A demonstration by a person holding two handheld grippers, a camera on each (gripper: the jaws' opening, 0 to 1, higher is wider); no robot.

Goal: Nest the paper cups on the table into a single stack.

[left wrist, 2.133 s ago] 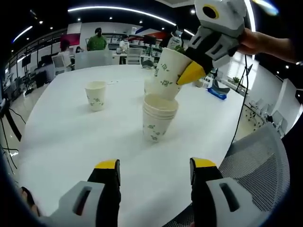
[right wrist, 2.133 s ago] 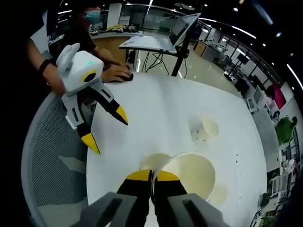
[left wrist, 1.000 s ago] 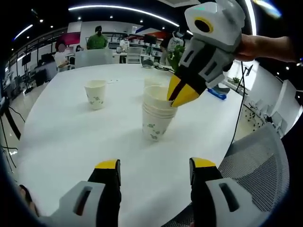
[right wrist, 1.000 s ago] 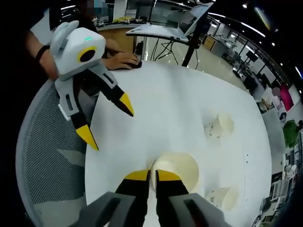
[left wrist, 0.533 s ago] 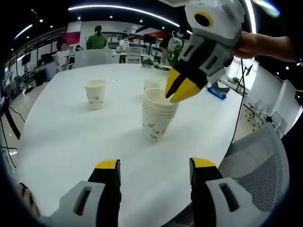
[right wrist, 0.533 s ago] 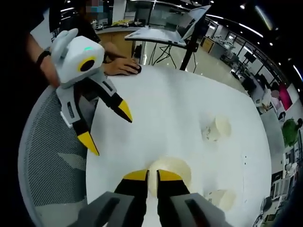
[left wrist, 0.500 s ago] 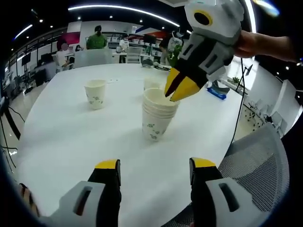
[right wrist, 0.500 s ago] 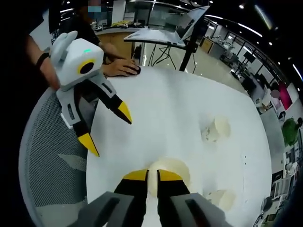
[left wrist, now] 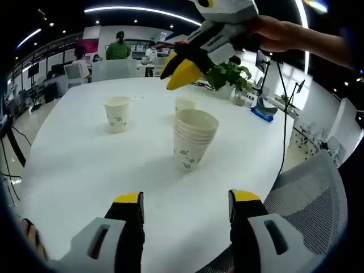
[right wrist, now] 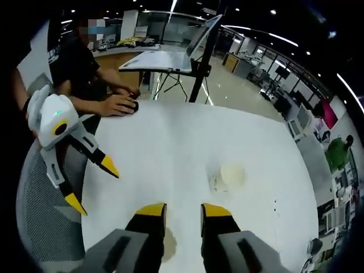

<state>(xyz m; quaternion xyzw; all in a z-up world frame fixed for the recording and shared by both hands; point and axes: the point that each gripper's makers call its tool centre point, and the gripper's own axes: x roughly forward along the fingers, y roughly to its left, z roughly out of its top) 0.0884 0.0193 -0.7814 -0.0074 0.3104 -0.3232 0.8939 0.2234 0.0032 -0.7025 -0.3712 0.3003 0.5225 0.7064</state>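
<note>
We saw the nested cup stack (left wrist: 193,139) upright mid-table (left wrist: 85,165), white with green print; two loose cups (left wrist: 117,113) stood behind it. Left gripper (left wrist: 185,199) and right gripper (right wrist: 183,211) both spread, holding nothing.

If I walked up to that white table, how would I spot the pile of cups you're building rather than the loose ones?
Start at the round white table. Near its middle stands the stack, with a single cup off to one side and another cup just behind. The stack is taller and shows several rims layered one inside the other.
</note>
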